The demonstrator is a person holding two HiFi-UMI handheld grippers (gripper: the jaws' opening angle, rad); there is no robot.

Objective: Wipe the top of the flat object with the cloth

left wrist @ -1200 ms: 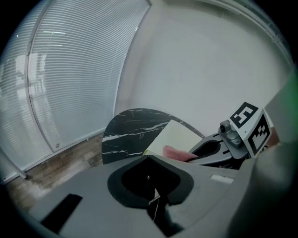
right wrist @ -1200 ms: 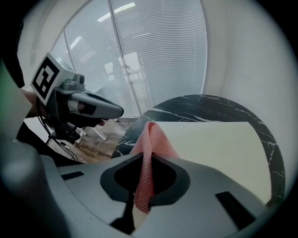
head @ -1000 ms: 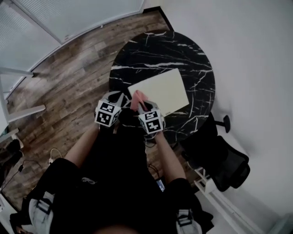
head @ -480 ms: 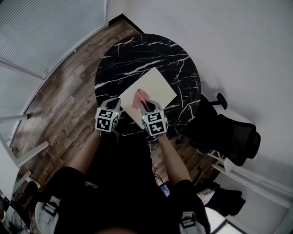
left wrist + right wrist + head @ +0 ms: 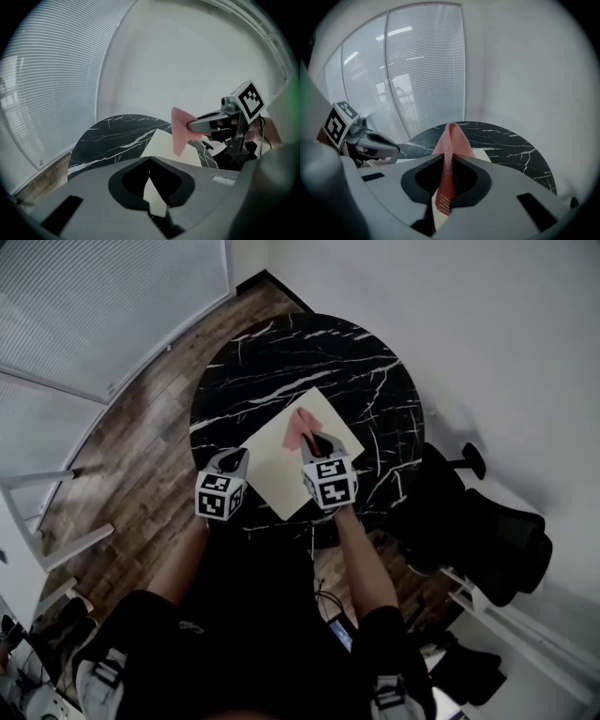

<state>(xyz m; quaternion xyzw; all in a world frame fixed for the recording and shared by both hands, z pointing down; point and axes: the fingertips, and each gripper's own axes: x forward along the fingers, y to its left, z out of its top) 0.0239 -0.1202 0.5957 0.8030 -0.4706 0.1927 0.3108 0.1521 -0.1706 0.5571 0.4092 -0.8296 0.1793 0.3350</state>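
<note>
The right gripper (image 5: 319, 440) reaches over the cream board (image 5: 277, 465), its jaws pinching a pink mesh cloth (image 5: 302, 425). The left gripper (image 5: 234, 457), jaws pressed together and empty, sits at the board's left edge on the marble table (image 5: 281, 362).

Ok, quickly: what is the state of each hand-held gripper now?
Left hand-held gripper: closed, nothing between its jaws.
Right hand-held gripper: closed on the pink cloth.

Quick count, fwiw: 1 round marble table (image 5: 281, 352), 1 cream flat object (image 5: 272, 465), 1 pink cloth (image 5: 302, 425), 2 grippers – left gripper (image 5: 234, 457), right gripper (image 5: 316, 440) – plus 1 black office chair (image 5: 487, 540).
</note>
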